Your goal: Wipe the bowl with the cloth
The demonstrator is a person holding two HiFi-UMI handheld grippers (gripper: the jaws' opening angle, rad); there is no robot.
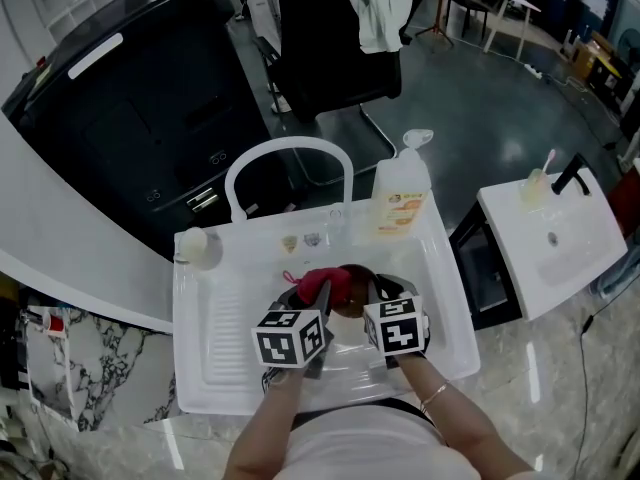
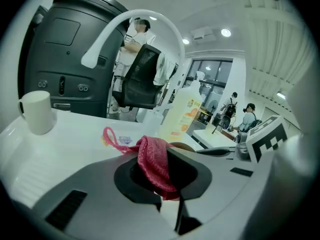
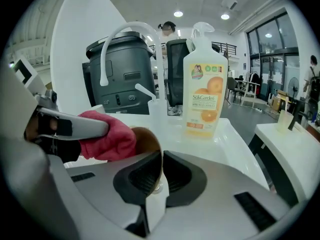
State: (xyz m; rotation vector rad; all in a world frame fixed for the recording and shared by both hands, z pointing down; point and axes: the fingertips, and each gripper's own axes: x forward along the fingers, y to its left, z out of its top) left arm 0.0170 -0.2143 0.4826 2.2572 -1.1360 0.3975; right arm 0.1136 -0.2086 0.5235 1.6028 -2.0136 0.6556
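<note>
Head view: both grippers are reaching into the white sink point(image 1: 215, 338). The left gripper point(image 1: 324, 292) is pinching the red cloth point(image 1: 318, 280) and pushing it against the brown bowl point(image 1: 350, 303), which is sitting mid-basin in the sink. The right gripper point(image 1: 376, 292) is holding the bowl from the sink's right side. The faucet point(image 1: 290, 148) is arching over the sink's back edge. The soap bottle point(image 1: 400, 203) is standing at the sink's back right corner and the cup point(image 1: 197, 246) at its back left corner.

Left gripper view: the left gripper point(image 2: 170, 196) is keeping its jaws closed on the cloth point(image 2: 155, 161), and the fabric is bunching up between the pads with a loop trailing toward the sink's back. The bowl rim point(image 2: 182, 146) is peeking out just behind the cloth.

Right gripper view: the right gripper point(image 3: 159, 176) is clamping the bowl point(image 3: 147, 139) by its rim, jaws almost together with one pad inside and one outside. The cloth point(image 3: 107, 136) is pressing into the bowl from the sink's left side.
</note>
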